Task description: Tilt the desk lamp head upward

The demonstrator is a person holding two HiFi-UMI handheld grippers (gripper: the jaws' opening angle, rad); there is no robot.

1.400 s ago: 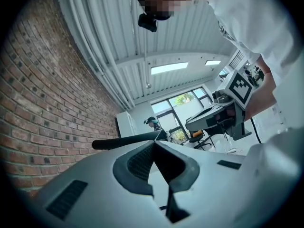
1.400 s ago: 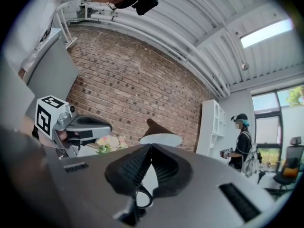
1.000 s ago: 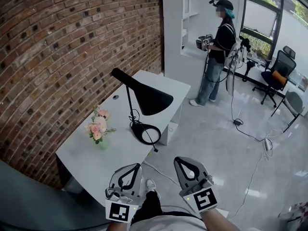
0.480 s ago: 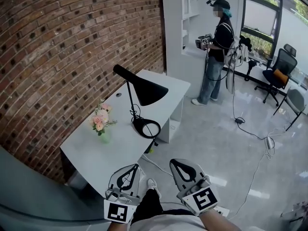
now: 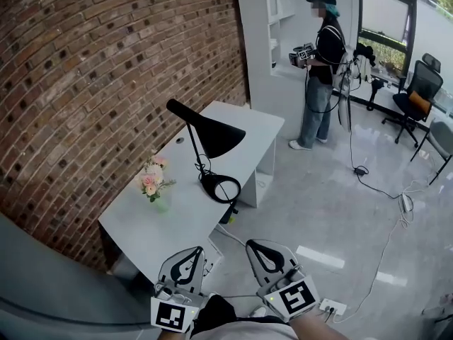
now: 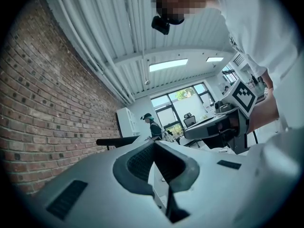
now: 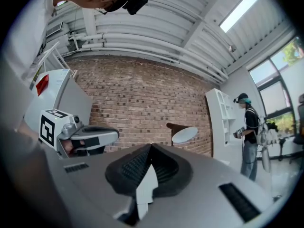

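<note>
Against the brick wall [image 5: 106, 62] at my far left stands the white desk [image 5: 244, 122]. Pink flowers [image 5: 151, 180] sit on it. Just right of them, the black desk lamp [image 5: 219, 139] stands by the desk's outer edge, its round base on the top and its cone-shaped head sloping down toward the room. My left claw [image 5: 192, 252] is held low off the desk's near end, jaws pressed together on nothing. My right claw [image 5: 252, 247], beside it, is likewise closed and empty. Both are well apart from the lamp. Farther right, a person [image 5: 322, 55] stands by white shelves [image 5: 272, 20], with an office chair [image 5: 419, 96] beyond.
</note>
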